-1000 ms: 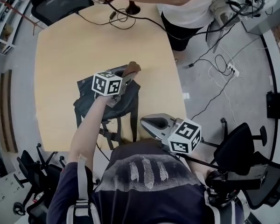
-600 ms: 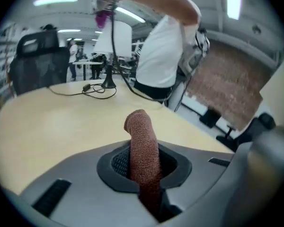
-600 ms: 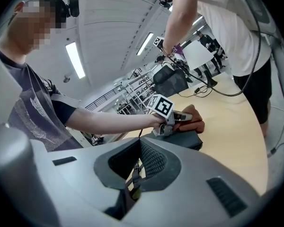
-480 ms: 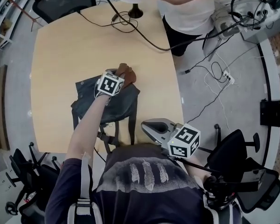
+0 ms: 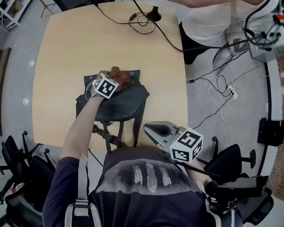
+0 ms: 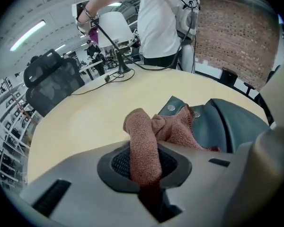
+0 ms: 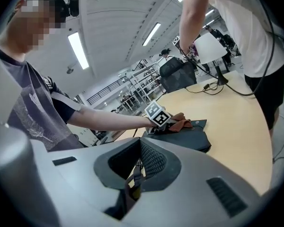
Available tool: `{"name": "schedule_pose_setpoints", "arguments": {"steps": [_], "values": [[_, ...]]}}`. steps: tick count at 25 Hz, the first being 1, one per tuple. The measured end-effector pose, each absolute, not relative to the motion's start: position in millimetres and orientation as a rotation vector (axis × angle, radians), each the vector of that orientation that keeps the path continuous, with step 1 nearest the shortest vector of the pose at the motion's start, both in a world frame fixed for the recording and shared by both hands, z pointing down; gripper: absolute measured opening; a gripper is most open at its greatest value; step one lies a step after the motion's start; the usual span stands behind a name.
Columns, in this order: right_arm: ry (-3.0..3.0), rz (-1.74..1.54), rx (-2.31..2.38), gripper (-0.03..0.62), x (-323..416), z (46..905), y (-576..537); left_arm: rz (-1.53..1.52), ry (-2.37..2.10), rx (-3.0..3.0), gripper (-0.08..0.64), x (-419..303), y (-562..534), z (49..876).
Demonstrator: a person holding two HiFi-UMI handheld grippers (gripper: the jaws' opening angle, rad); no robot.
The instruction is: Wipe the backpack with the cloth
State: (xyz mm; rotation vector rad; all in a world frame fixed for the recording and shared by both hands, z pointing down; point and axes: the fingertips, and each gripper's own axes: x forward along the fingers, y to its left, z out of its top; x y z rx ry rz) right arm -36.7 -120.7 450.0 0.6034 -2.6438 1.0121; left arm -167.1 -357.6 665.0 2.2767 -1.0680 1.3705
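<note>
- Left gripper view shows the left hand-held gripper (image 6: 144,171) pinching the brown cloth (image 6: 177,126). Its jaws are pressed onto one fold, and the rest bunches on the dark backpack (image 6: 236,122).
- Head view shows that over the last second the cloth has slid from the backpack's far right corner leftward to about the middle of its far edge. A wiping stroke seems under way, and the broad near face looks still to do.
- Right hand-held gripper (image 5: 149,126) has stayed at the near edge of the worktop (image 5: 66,56). Its jaws are drawn together on a buckled strap (image 7: 135,174), probably steadying the backpack.
- From the head view, the marker cube covers the left jaws, and the person's arm and torso cover the backpack's near end.
- How firmly the cloth presses cannot be told.
- A second person at the far side is cut off.
</note>
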Motion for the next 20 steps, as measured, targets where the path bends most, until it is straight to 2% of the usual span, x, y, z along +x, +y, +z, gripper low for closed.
{"name": "schedule_pose_setpoints", "arguments": {"steps": [20], "values": [[-2.638, 0.962, 0.585, 0.002, -54.8, 445.3, -113.8, 1.333, -1.393, 1.973, 0.057, -327.3, -340.8, 664.8]]}}
